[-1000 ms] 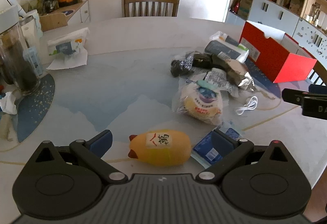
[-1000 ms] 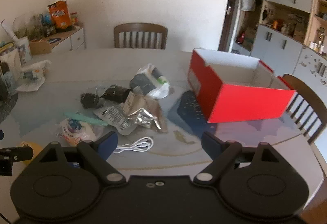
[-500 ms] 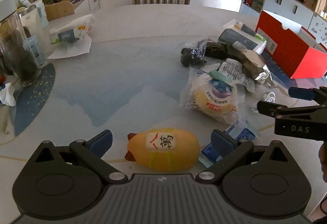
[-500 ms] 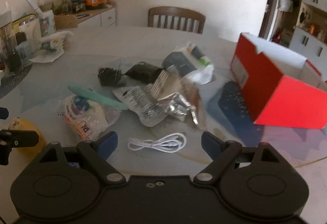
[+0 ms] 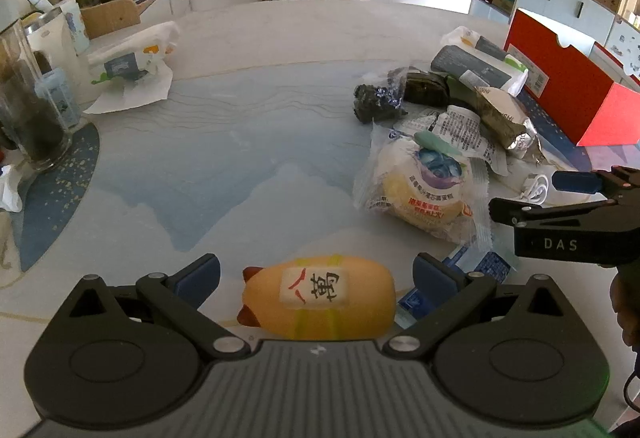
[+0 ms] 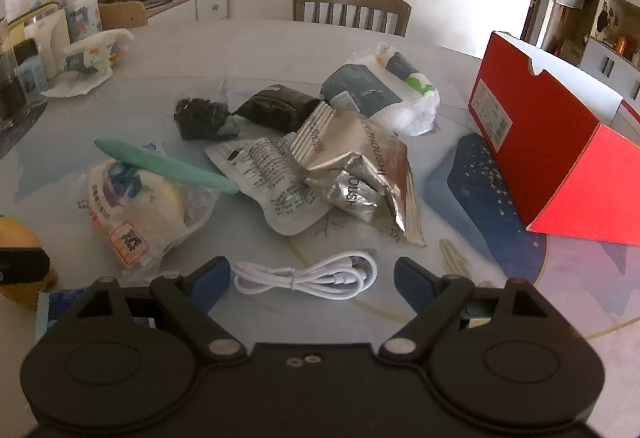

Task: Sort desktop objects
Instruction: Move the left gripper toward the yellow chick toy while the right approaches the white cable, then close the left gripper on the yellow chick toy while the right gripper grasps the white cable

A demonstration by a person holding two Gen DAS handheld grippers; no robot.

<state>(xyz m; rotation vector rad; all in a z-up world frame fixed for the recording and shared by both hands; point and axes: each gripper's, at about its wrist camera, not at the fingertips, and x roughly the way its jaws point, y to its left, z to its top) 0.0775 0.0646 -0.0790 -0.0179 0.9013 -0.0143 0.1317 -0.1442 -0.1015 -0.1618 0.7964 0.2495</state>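
Observation:
A yellow squeaky toy [image 5: 320, 296] with a white label lies on the table between the fingers of my open left gripper [image 5: 316, 274], untouched by the pads. In the right wrist view the same toy [image 6: 16, 238] shows at the left edge. A coiled white cable [image 6: 308, 276] lies between the fingers of my open right gripper [image 6: 314, 278], just ahead of the pads. From the left wrist view, the right gripper [image 5: 528, 194] hangs low over the table at the right. A red box [image 6: 552, 142] stands open at the far right.
A heap lies mid-table: a bagged bun [image 6: 132, 206], a teal stick [image 6: 168, 166], foil wrappers [image 6: 352, 166], a black packet [image 6: 276, 108] and a white bag [image 6: 388, 90]. A blue packet [image 5: 480, 270] sits beside the toy. A glass jar [image 5: 28, 118] and a tissue pack [image 5: 128, 66] stand left.
My left gripper has crept forward, so the yellow toy sits deeper between its fingers. My right gripper has swung left and dropped, bringing the white cable between its fingers.

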